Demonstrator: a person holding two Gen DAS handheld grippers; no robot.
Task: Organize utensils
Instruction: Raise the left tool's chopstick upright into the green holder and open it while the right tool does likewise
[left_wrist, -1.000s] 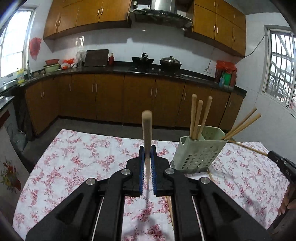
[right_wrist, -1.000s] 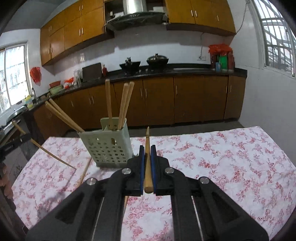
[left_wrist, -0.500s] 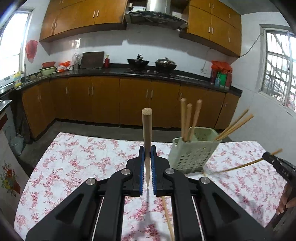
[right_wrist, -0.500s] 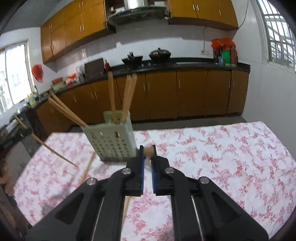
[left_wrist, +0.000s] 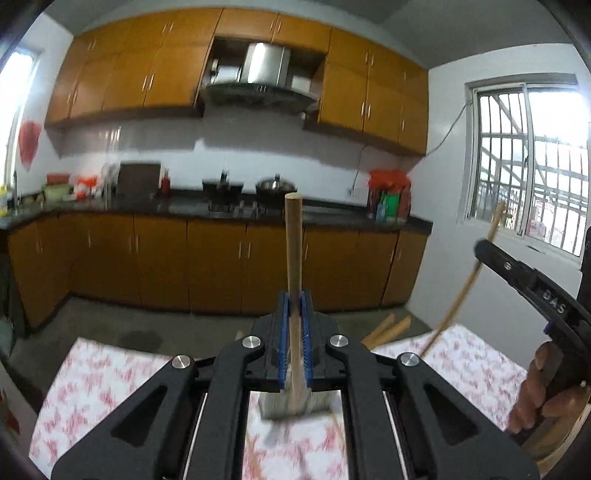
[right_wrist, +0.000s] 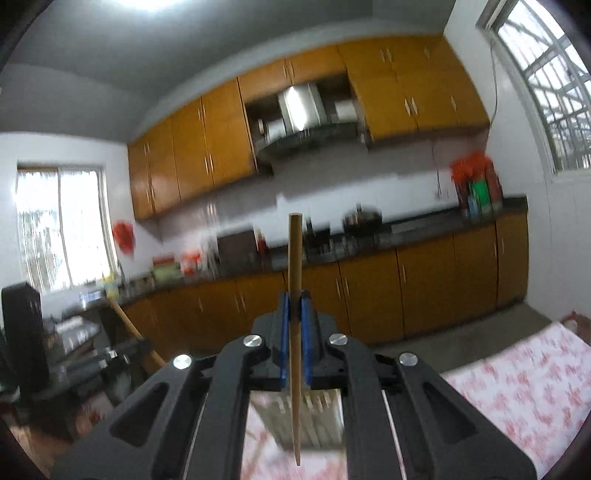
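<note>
Each tool grips one chopstick: left tool (left_wrist: 294, 314), right tool (right_wrist: 294, 314). Next, lower both tips into the utensil holder (right_wrist: 314, 421) at lower centre.

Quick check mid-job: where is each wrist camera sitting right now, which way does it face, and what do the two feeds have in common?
Left wrist: on the left gripper, facing the stove wall; it clamps a chopstick; the right gripper and hand show at the right edge.
Right wrist: on the right gripper, facing the counter, tilted; it clamps another chopstick.
Shared: range hood, floral tablecloth, pale holder below the fingers.
</note>
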